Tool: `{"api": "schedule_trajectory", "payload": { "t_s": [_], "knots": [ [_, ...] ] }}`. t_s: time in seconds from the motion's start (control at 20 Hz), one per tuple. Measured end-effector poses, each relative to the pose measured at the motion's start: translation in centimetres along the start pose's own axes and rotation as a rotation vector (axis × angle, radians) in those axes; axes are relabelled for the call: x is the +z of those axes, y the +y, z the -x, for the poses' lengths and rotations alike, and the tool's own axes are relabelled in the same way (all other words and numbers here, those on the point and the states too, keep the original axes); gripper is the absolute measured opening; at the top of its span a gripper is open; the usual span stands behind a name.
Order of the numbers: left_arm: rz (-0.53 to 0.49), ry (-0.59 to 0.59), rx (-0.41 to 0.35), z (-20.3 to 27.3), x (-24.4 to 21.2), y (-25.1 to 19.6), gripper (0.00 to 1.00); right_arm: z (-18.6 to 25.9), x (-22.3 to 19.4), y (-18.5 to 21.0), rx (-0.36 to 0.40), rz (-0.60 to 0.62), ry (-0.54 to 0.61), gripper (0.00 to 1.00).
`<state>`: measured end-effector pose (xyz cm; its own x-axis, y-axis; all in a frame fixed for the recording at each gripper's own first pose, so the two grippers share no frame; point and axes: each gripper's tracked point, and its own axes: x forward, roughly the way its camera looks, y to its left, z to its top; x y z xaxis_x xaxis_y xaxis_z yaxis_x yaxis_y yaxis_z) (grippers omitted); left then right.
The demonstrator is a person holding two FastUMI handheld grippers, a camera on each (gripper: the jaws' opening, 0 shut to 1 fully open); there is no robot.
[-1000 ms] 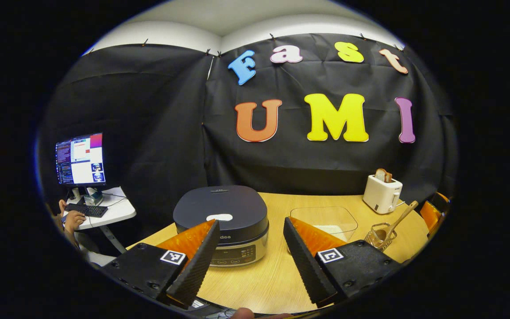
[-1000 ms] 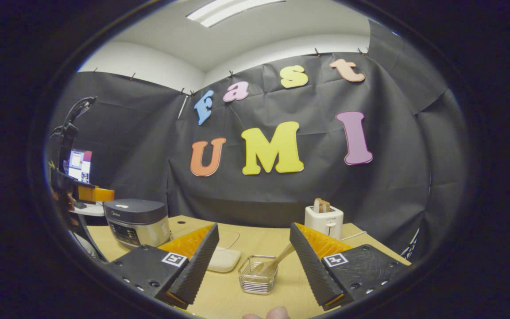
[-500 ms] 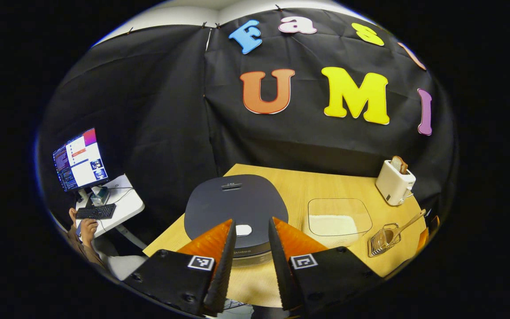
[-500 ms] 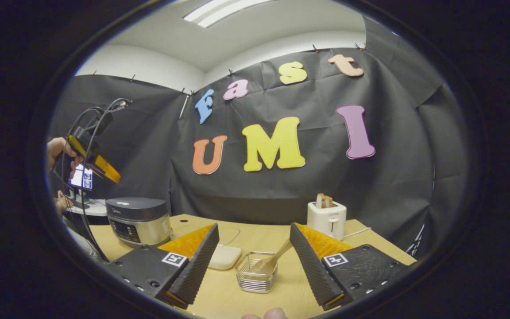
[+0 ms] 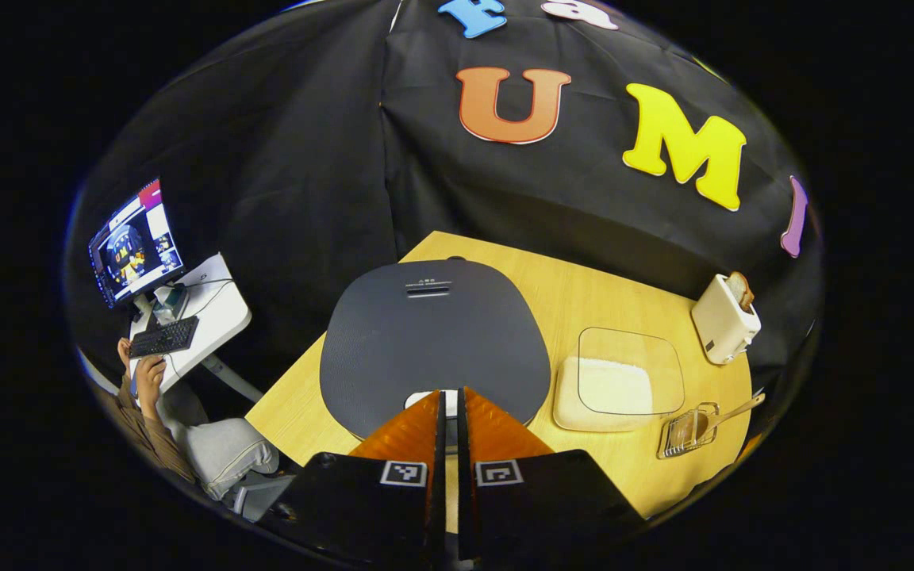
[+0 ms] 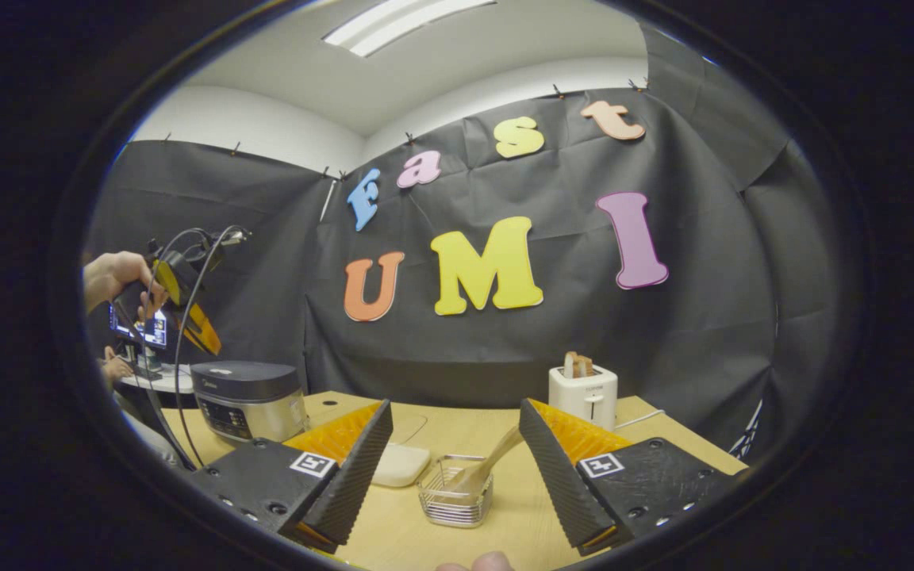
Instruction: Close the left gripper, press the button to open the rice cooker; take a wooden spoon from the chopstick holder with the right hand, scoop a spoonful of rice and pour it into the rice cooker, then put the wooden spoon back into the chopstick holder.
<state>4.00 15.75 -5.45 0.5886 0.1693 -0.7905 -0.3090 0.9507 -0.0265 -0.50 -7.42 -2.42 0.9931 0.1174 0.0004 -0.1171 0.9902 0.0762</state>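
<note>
The rice cooker has a matt, finely textured dark lid, and in the right gripper view its body looks like glossy metal-toned plastic. The tabletop is smooth pale wood grain with a soft sheen. The chopstick holder is shiny wire metal; the wooden spoon in it is plain, unvarnished-looking wood. The rice container has a clear glossy plastic lid. The toaster is smooth white plastic

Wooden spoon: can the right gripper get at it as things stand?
Probably yes. The wooden spoon leans up out of the chopstick holder, straight ahead of the right gripper, whose jaws stand wide apart with nothing between.
</note>
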Motion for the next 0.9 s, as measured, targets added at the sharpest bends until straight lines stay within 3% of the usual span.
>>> {"api": "schedule_trajectory", "payload": {
  "t_s": [0.15,0.5,0.65,0.7,0.85,0.9],
  "knots": [
    [0.003,0.008,0.033,-1.2,0.1,1.1,0.03,-0.3,-0.3,-0.6,-0.017,0.011,0.002,0.95],
    [0.063,0.053,0.007,-2.9,-2.1,0.4,0.03,-1.3,-0.8,-1.3,-0.046,-0.015,0.013,0.92],
    [-0.021,0.040,-0.001,-2.8,-2.2,0.6,0.07,-1.4,-1.1,-0.9,-0.034,-0.028,-0.004,0.96],
    [-0.011,0.024,0.007,-2.7,-2.4,0.6,0.03,-1.4,-1.2,-0.8,-0.027,-0.039,-0.003,0.96],
    [-0.097,0.000,0.039,-2.7,-2.1,0.7,0.03,-1.5,-1.6,-1.2,-0.034,-0.040,0.020,0.92],
    [-0.134,-0.001,0.044,-2.5,-2.1,0.7,0.03,-1.5,-1.4,-1.5,-0.042,-0.036,0.018,0.96]
  ]
}}
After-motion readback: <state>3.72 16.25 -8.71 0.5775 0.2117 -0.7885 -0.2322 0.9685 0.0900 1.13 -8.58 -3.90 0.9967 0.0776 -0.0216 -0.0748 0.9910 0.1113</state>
